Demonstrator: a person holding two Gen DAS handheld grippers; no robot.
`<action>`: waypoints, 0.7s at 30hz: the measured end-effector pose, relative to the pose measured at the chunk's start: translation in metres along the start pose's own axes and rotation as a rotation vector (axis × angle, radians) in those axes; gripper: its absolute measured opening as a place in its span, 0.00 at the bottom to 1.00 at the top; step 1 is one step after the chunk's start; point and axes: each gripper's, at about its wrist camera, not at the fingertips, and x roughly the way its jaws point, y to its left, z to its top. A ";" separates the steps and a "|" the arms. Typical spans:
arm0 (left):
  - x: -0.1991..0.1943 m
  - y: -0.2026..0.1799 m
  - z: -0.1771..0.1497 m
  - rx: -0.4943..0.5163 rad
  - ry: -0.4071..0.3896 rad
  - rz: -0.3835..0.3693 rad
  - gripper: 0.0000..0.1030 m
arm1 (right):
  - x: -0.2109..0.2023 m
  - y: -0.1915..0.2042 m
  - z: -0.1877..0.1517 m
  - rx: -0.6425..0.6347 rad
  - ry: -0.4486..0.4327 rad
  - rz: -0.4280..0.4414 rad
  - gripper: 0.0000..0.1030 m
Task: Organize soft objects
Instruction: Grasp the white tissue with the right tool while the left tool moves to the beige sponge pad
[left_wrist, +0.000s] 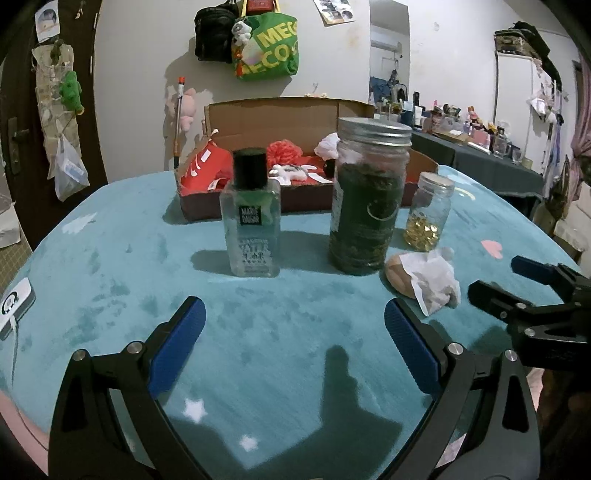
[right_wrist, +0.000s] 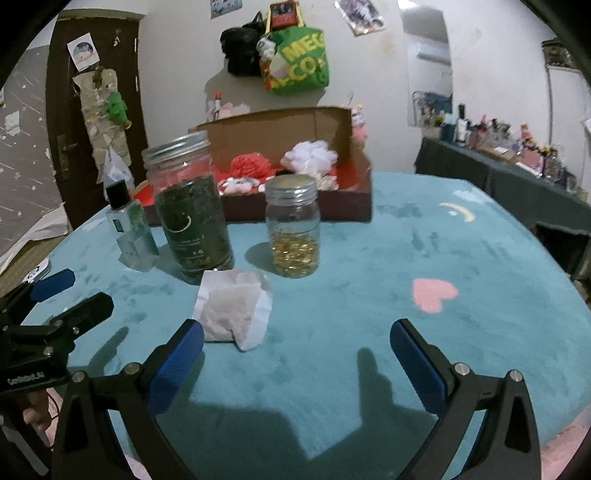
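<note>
A soft bun in crumpled white paper (left_wrist: 424, 280) lies on the teal tablecloth (left_wrist: 110, 266) right of the jars; in the right wrist view it (right_wrist: 232, 308) sits just beyond my left fingertip. An open cardboard box (left_wrist: 295, 199) at the back holds a red cloth (left_wrist: 203, 166), a red pouf (left_wrist: 282, 151) and a white pouf (right_wrist: 308, 157). My left gripper (left_wrist: 295, 325) is open and empty, low over the cloth. My right gripper (right_wrist: 295, 347) is open and empty; it also shows in the left wrist view (left_wrist: 498, 280) beside the bun.
A clear bottle with a black cap (left_wrist: 253, 218), a tall jar of dark leaves (left_wrist: 369, 199) and a small jar of yellow capsules (left_wrist: 428, 214) stand in a row before the box. A white device (left_wrist: 14, 306) lies at the table's left edge. A cluttered side table (left_wrist: 480, 147) stands at right.
</note>
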 end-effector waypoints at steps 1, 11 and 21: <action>0.000 0.000 0.000 0.000 0.001 0.000 0.96 | 0.006 0.001 0.003 -0.004 0.019 0.012 1.00; 0.018 0.010 0.015 -0.004 0.058 -0.014 0.96 | 0.042 0.008 0.017 -0.012 0.171 0.181 0.75; 0.034 0.007 0.019 -0.001 0.087 -0.038 0.96 | 0.030 0.009 0.016 -0.049 0.174 0.287 0.13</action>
